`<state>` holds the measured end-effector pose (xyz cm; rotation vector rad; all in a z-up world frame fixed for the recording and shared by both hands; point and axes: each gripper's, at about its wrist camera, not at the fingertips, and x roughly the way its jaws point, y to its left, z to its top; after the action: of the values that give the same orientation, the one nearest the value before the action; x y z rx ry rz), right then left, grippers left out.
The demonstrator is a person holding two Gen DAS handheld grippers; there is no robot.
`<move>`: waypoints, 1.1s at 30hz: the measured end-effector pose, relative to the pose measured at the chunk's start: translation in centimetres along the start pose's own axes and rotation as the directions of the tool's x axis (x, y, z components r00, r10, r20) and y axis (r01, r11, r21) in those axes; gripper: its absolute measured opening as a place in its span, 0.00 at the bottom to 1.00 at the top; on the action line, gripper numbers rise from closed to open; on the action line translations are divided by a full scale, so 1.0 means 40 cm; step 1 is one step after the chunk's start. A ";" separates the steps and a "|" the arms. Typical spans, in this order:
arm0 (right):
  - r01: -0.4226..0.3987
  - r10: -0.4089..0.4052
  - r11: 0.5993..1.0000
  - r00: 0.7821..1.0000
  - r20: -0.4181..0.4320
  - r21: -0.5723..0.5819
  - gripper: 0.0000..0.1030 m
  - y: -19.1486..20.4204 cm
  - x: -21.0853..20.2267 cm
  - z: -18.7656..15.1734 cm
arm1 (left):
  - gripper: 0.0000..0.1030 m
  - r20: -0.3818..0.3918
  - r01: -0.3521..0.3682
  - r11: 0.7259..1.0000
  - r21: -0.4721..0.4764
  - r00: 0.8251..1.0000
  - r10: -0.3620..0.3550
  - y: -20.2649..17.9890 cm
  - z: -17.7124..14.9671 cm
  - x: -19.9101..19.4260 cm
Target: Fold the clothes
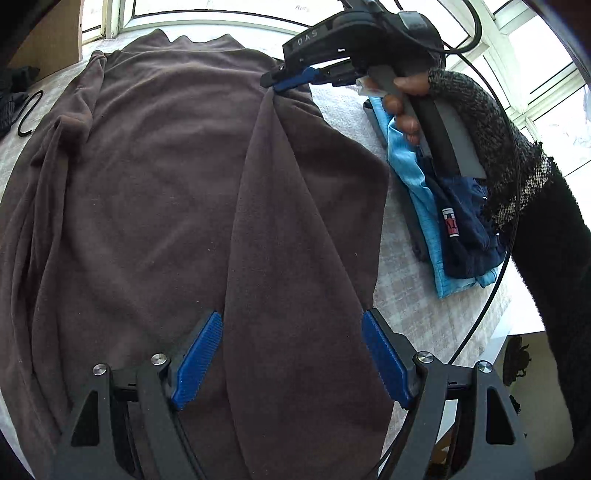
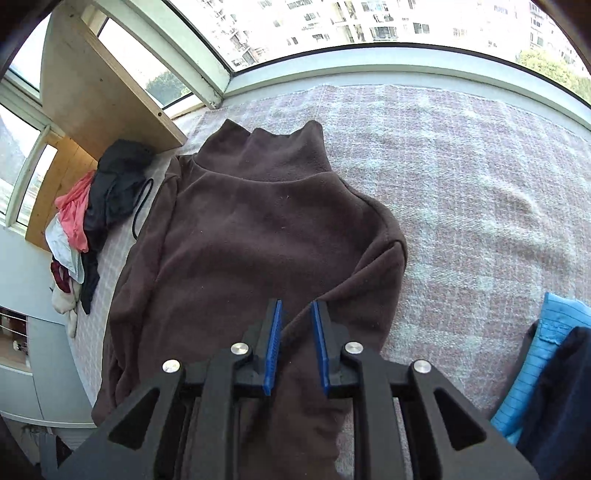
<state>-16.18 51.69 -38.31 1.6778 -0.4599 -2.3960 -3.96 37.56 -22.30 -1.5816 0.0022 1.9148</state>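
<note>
Nearest my left wrist lens, the folded-over sleeve (image 1: 295, 258) of the brown fleece top (image 1: 147, 184) runs up between the fingers of my left tool (image 1: 291, 354). That tool stands wide apart and grips nothing; the sleeve simply lies in the gap.

The fleece top, the largest item, lies flat on the checked blanket (image 2: 461, 184) that covers the worktop, with its high collar (image 2: 273, 151) toward the window (image 2: 332, 26). The sleeve crosses the body of the top from the shoulder down toward my left tool.

My right tool (image 2: 297, 343) sits low over the sleeve near the shoulder. Its blue pads (image 2: 275, 343) are nearly together with a ridge of brown cloth between them; from the left wrist view the tips meet the fabric at the shoulder fold, so I read it as pinching the sleeve.

To the right of the top lies a stack of a light blue garment (image 1: 417, 192) with a navy garment (image 1: 465, 229) on it. A heap of unsorted clothes (image 2: 92, 206), pink, black and white, sits to the left of the top by a wooden panel (image 2: 99, 85). A black cord loop (image 1: 29, 114) lies beside that heap.
</note>
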 end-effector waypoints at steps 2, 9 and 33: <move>0.036 -0.038 0.999 0.998 -0.057 -0.027 0.37 -0.007 -0.021 -0.035 | 0.74 0.008 0.012 0.999 0.037 1.000 -0.013 -0.033 -0.031 -0.017; 0.079 -0.104 0.990 0.970 -0.218 -0.121 0.38 -0.014 -0.019 -0.201 | 0.74 -0.037 0.000 0.980 0.201 0.999 0.007 -0.134 -0.200 -0.057; 0.141 -0.151 0.984 0.984 -0.094 -0.108 0.39 0.054 -0.134 -0.332 | 0.74 -0.088 0.029 0.955 0.295 0.996 -0.003 -0.191 -0.443 -0.070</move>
<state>-1.93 49.40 -37.03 1.8367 -0.2023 -2.3727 15.39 35.37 -21.71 -1.4536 0.2992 1.7375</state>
